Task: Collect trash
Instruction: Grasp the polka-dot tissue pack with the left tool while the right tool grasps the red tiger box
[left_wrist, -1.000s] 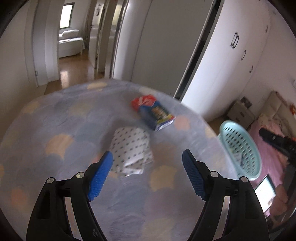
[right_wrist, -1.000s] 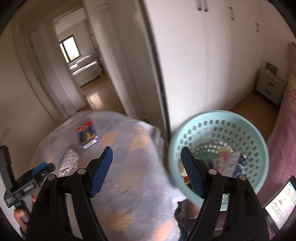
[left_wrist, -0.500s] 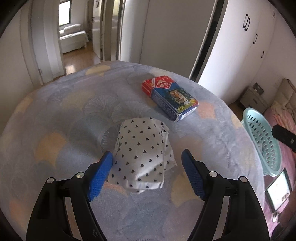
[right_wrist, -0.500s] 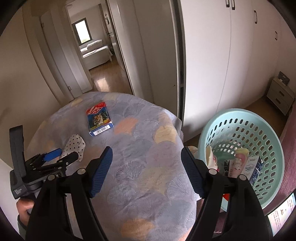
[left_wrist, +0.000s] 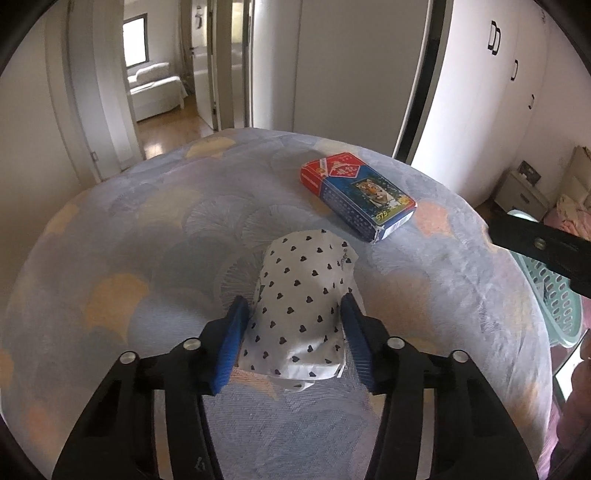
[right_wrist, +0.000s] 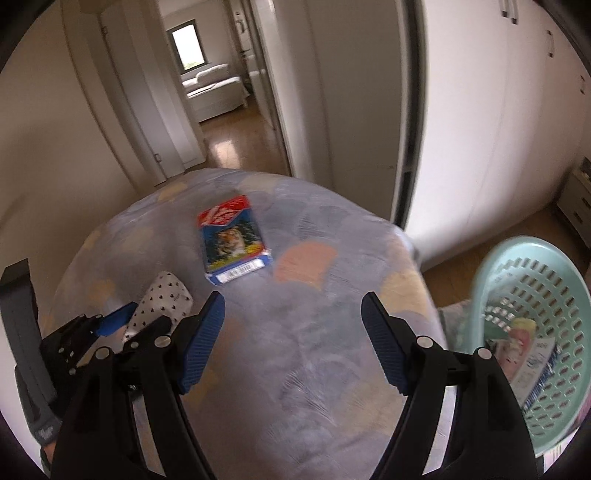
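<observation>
Support surface: bed (left_wrist: 155, 258) under a lavender quilt with fan/shell pattern, peach and yellow patches. Two items lie directly on the quilt. Landmark: red-and-blue box (left_wrist: 356, 195) with a tiger picture, lying flat, printed face up, near the far side of the bed towards the white wardrobe doors. White packet with black heart print (left_wrist: 301, 306) lies near the box, on its camera side in the left wrist view, not touching it; in the right wrist view it sits lower left of the box (right_wrist: 232, 238).
</observation>
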